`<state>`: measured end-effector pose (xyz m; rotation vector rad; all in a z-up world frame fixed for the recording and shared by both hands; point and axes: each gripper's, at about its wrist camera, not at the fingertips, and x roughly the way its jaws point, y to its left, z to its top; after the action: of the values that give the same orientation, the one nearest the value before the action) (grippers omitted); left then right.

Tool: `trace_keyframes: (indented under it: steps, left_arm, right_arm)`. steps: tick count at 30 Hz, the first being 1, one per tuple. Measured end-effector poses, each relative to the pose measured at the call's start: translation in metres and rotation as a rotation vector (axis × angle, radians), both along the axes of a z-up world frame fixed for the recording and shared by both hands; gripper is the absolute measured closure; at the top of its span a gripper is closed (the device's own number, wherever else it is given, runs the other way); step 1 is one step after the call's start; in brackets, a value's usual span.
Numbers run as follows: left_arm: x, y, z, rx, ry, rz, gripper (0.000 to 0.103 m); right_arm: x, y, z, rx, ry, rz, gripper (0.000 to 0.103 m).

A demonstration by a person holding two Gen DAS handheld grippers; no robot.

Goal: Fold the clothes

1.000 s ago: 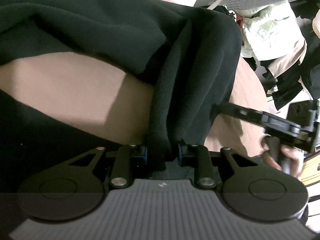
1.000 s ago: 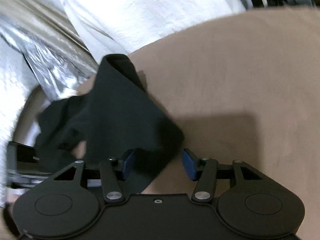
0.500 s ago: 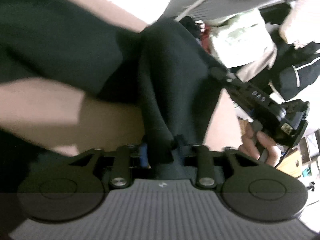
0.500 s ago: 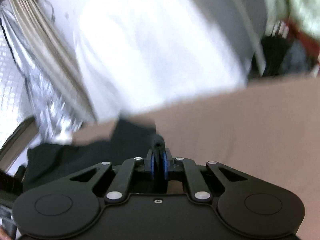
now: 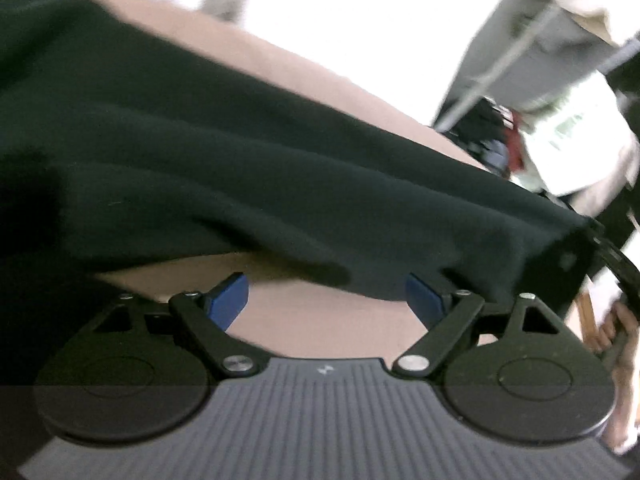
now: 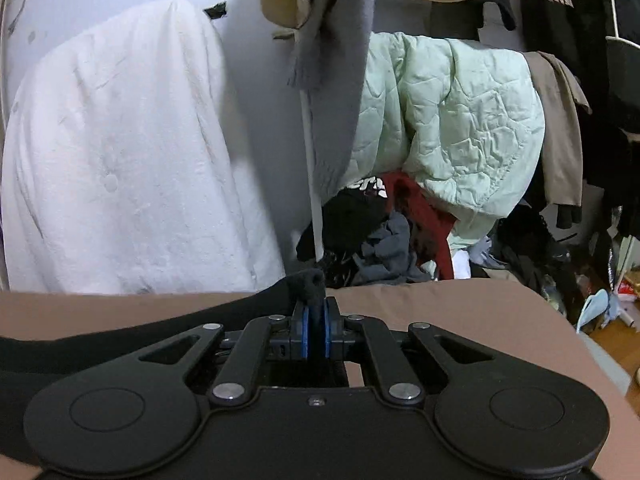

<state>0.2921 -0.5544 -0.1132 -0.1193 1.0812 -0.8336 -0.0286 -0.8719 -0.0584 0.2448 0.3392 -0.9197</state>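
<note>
1 black garment [image 5: 224, 168] lies stretched across the brown bed [image 5: 320, 320], its long axis running left to right in the left wrist view, from the upper left down to a corner at the far right. The left gripper [image 5: 326, 294] hangs just before its near edge, jaws wide apart and empty. The right gripper [image 6: 316, 334] has its jaws clamped on 1 bunched corner of the black garment [image 6: 310, 284]. Beyond the bed, a mint quilted jacket [image 6: 448, 128] drapes over 1 clothes pile.

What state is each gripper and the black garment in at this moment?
left gripper: open, blue pads spread apart, nothing between them.
right gripper: shut on a bunched corner of the garment.
black garment: stretched in loose folds across the brown surface, not yet folded flat.
</note>
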Motion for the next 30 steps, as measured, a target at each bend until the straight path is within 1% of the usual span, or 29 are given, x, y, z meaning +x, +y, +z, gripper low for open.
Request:
trace_keyframes:
  steps: [3,5,7,8,9,10,11,12,13,14,15,16,18,19,20,22,24,26,27,29,30]
  left_arm:
    - [0.013,0.018,-0.008,0.048,0.001,0.059,0.017]
    - [0.019,0.027,-0.010,0.056,-0.017,0.082,0.017]
    - [0.019,0.031,-0.011,0.047,-0.004,0.072,0.017]
    - [0.016,0.031,-0.013,0.046,0.010,0.051,0.017]
    - [0.011,0.027,-0.014,0.055,0.018,0.019,0.017]
    - [0.005,0.023,-0.015,0.069,0.012,-0.012,0.017]
    - [-0.001,0.018,-0.015,0.080,0.003,-0.039,0.017]
    - [-0.005,0.013,-0.016,0.085,-0.006,-0.058,0.017]
    - [-0.007,0.008,-0.017,0.084,-0.010,-0.072,0.017]
    - [-0.009,0.004,-0.018,0.082,-0.012,-0.082,0.017]
    - [-0.007,0.001,-0.018,0.074,-0.011,-0.082,0.017]
    - [-0.005,-0.001,-0.018,0.067,-0.009,-0.075,0.017]
    - [0.001,-0.003,-0.020,0.049,-0.001,-0.055,0.017]
    - [0.006,-0.003,-0.020,0.037,0.010,-0.035,0.017]
    - [0.009,-0.004,-0.021,0.025,0.022,-0.012,0.017]
    - [0.016,0.000,-0.025,0.001,0.051,0.043,0.017]
    - [0.024,0.005,-0.031,-0.024,0.080,0.101,0.017]
    - [0.030,0.010,-0.036,-0.044,0.106,0.138,0.017]
    - [0.032,0.013,-0.037,-0.052,0.115,0.149,0.017]
    - [0.032,0.021,-0.035,-0.057,0.119,0.163,0.017]
    - [0.032,0.025,-0.034,-0.045,0.110,0.162,0.017]
  right_arm:
    - [0.006,0.011,0.001,-0.045,0.016,0.011,0.096]
    - [0.008,0.013,0.000,-0.048,0.009,0.009,0.095]
    - [0.008,0.014,-0.003,-0.051,-0.003,0.003,0.096]
    - [0.002,0.014,0.000,-0.074,-0.043,0.001,0.095]
    - [-0.007,0.015,0.004,-0.105,-0.113,0.001,0.095]
    - [-0.016,0.014,0.009,-0.126,-0.184,-0.034,0.092]
    - [-0.020,0.010,0.012,-0.116,-0.209,-0.094,0.086]
    - [-0.022,0.004,0.013,-0.075,-0.196,-0.161,0.080]
    - [-0.023,-0.004,0.012,-0.006,-0.166,-0.192,0.078]
    - [-0.025,-0.011,0.008,0.066,-0.149,-0.189,0.078]
    - [-0.029,-0.014,0.005,0.124,-0.152,-0.182,0.078]
    - [-0.032,-0.016,0.002,0.181,-0.159,-0.174,0.078]
    - [-0.038,-0.016,0.002,0.280,-0.141,-0.164,0.078]
    - [-0.042,-0.012,0.002,0.325,-0.154,-0.152,0.076]
    - [-0.046,-0.009,0.001,0.369,-0.170,-0.140,0.068]
    - [-0.058,0.003,-0.011,0.497,-0.243,-0.101,0.057]
    - [-0.059,0.013,-0.029,0.668,-0.272,-0.022,0.057]
    - [-0.056,0.022,-0.047,0.803,-0.303,0.019,0.056]
    - [-0.056,0.026,-0.058,0.873,-0.327,-0.001,0.054]
    - [-0.057,0.034,-0.080,1.003,-0.360,-0.116,0.034]
    - [-0.057,0.038,-0.091,1.066,-0.380,-0.180,0.034]
